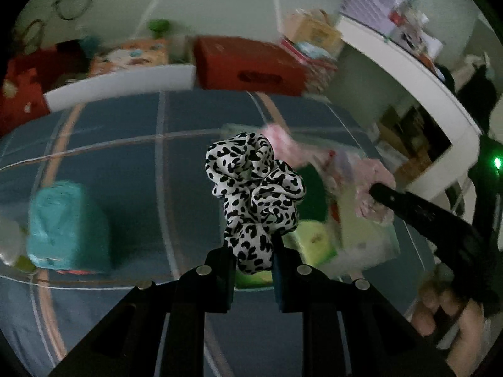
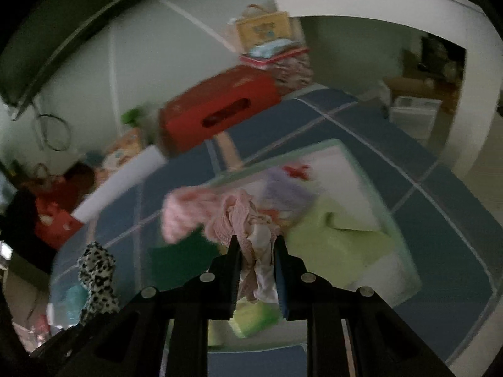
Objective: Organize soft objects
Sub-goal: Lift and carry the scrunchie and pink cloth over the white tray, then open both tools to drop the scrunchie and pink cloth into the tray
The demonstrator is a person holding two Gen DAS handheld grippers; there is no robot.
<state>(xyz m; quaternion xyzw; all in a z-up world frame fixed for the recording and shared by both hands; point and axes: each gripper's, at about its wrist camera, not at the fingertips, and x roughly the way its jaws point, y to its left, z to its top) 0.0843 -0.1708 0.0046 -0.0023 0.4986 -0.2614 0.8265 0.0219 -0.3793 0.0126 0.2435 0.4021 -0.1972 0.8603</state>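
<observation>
Two grippers each pinch a soft item above the blue checked bedspread: at frame centre, the left gripper clamps a leopard-print scrunchie; the right gripper clamps a pink lace scrunchie over a clear bin right of centre.

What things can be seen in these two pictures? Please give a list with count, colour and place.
scrunchie: one, white with black spots, held in the left gripper
lacy cloth: one, pink, held in the right gripper
bed cover: one, blue with pale lines, under everything
clear bin: one, on the bed, holding green and white soft things
teal pack: one, on the bed, left side
red box: one, behind the bed
white shelf: one, to the right
person's hand: one, lower right, left wrist view
</observation>
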